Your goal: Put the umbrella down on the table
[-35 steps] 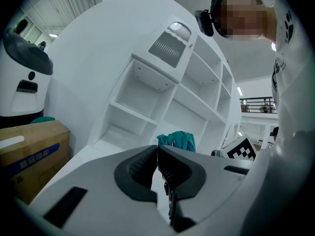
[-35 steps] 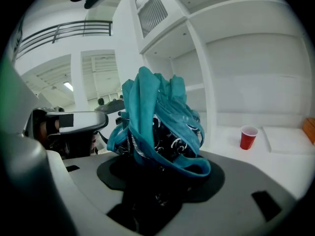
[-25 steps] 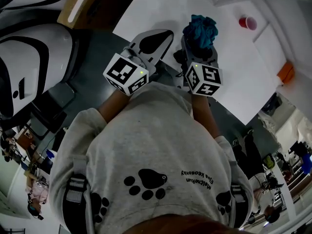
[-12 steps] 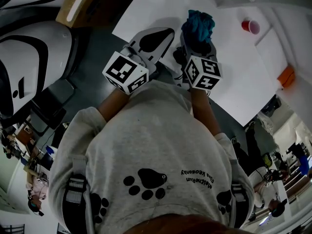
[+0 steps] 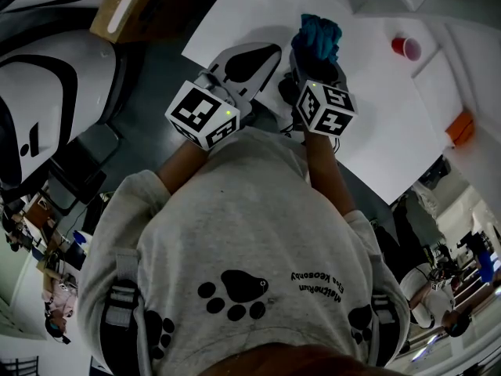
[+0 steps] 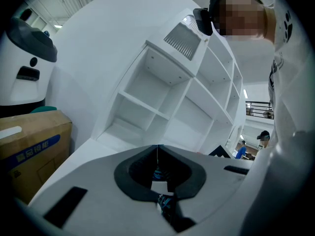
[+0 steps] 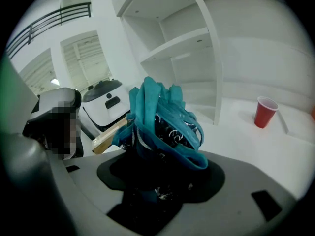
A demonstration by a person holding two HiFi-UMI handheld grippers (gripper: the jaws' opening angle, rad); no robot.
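A folded teal umbrella [image 5: 321,36] with a dark patterned lining sticks up out of my right gripper [image 5: 317,65], just above the near part of the white table [image 5: 376,124]. In the right gripper view the bundled umbrella [image 7: 165,119] fills the space between the jaws of the right gripper [image 7: 162,173], which is shut on it. My left gripper [image 5: 268,52] is beside it on the left, over the table's near edge. Seen in its own view, the left gripper [image 6: 157,147] has its tips together. A scrap of teal and white shows in the opening behind them.
A red cup [image 5: 405,48] stands at the table's far right, also seen as the red cup [image 7: 265,112] in the right gripper view. An orange object [image 5: 459,118] lies near the right edge. White shelves [image 6: 172,97] rise behind the table. A cardboard box [image 6: 29,146] and a white machine [image 5: 47,92] are at the left.
My right gripper has carried the umbrella a little farther over the table and lower. The left gripper has hardly moved.
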